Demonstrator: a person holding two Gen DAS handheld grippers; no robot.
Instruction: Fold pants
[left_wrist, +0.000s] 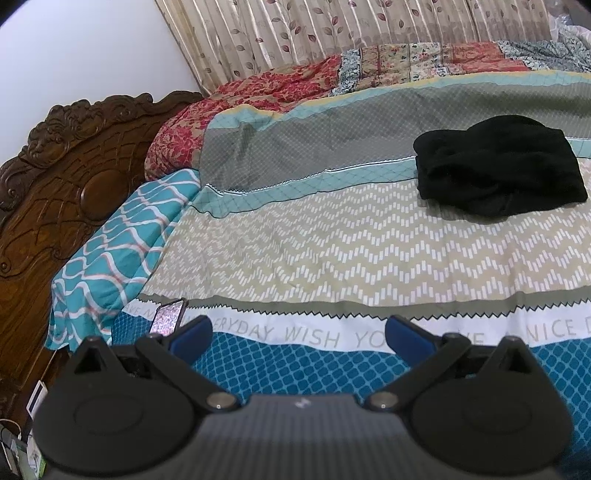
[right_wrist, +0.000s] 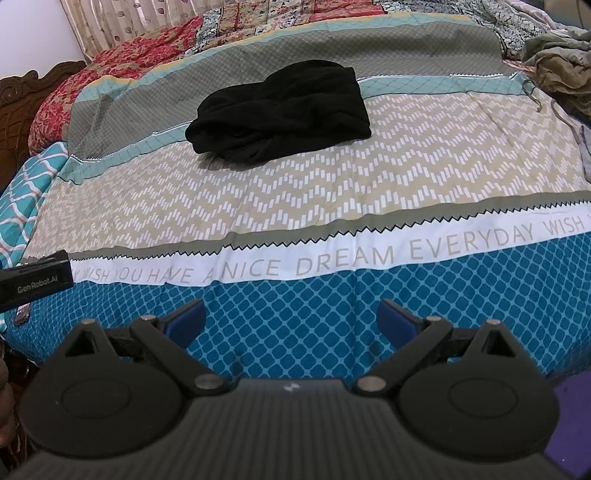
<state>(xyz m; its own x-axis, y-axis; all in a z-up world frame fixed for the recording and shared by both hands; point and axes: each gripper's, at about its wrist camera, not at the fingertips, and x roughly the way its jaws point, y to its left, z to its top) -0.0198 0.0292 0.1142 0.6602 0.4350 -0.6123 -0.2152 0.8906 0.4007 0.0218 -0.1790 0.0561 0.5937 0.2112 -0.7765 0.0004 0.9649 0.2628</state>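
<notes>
I count one black pants bundle (right_wrist: 280, 110) at my twelve o'clock, two grippers, left (left_wrist: 297, 338) and right (right_wrist: 291, 321), one phone (left_wrist: 168, 317) at my left gripper's ten o'clock, and one olive garment heap (right_wrist: 561, 55) at two o'clock.

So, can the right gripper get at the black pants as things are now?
Probably yes. The right gripper is open, holding nothing, and the pants lie in a bundle straight ahead on the bedspread, with only flat cloth between. It must still move forward; they are not yet between its fingers.
</notes>
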